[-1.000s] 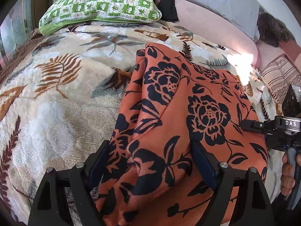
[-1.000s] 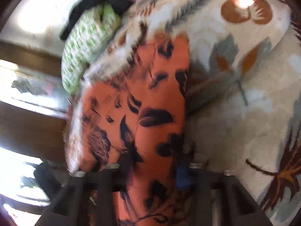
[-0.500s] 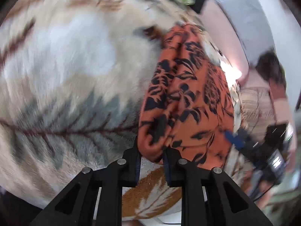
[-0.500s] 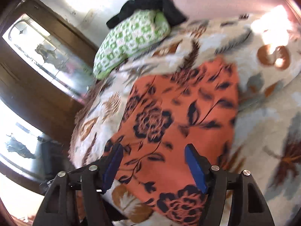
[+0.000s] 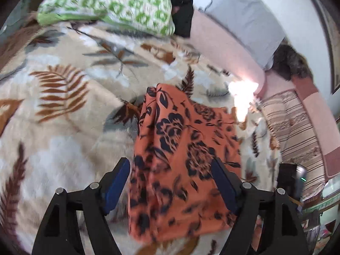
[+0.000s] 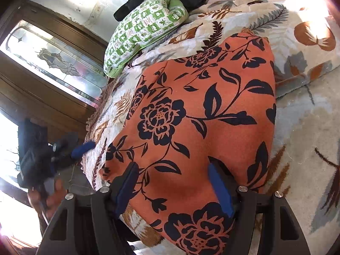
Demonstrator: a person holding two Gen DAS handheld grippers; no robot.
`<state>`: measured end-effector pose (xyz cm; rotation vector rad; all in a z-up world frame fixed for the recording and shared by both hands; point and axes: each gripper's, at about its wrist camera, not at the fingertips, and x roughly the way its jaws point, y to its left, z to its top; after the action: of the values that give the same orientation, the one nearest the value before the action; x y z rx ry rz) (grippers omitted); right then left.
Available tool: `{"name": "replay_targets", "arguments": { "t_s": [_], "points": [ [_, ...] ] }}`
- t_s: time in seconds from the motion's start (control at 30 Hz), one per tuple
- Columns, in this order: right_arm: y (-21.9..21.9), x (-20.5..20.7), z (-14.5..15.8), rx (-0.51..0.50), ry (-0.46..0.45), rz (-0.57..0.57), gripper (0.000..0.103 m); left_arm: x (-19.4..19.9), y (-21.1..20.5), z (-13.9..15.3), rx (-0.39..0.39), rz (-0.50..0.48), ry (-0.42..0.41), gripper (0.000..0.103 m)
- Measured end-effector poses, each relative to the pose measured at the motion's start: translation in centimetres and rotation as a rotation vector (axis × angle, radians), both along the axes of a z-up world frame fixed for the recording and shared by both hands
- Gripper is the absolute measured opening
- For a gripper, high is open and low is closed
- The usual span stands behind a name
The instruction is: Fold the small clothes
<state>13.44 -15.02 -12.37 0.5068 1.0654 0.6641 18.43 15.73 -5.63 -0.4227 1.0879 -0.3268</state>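
An orange cloth with dark navy flowers [image 5: 182,161] lies folded on the leaf-patterned blanket [image 5: 63,110] near the bed's front edge. It also fills the middle of the right wrist view [image 6: 197,114]. My left gripper [image 5: 171,182] is open and empty just above the cloth's near end. My right gripper [image 6: 173,186] is open too, its blue pads either side of the cloth's near part, holding nothing. The left gripper shows in the right wrist view [image 6: 80,148] at the bed's left edge.
A green and white pillow [image 5: 110,6] and a black garment [image 5: 180,6] lie at the head of the bed. A grey pillow [image 5: 244,19] and striped bedding [image 5: 293,131] are at the right. A wooden glass-paned cabinet [image 6: 48,68] stands beside the bed.
My left gripper was shut on the cloth's edge half a second ago. It has let go, opened and pulled back. The cloth now lies folded narrower. The right gripper stays open.
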Motion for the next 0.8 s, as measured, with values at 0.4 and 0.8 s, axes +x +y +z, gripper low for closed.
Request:
{"name": "replay_targets", "arguments": {
  "t_s": [0.4,0.8],
  "points": [
    [-0.8,0.3,-0.6,0.088,0.009,0.004,0.072,2.9,2.5,-4.0,-0.132,0.007,0.106,0.035],
    [-0.9,0.7,-0.7,0.113,0.044,0.011,0.072,4.1,1.6,-3.3,0.056,0.091,0.038,0.03]
  ]
}}
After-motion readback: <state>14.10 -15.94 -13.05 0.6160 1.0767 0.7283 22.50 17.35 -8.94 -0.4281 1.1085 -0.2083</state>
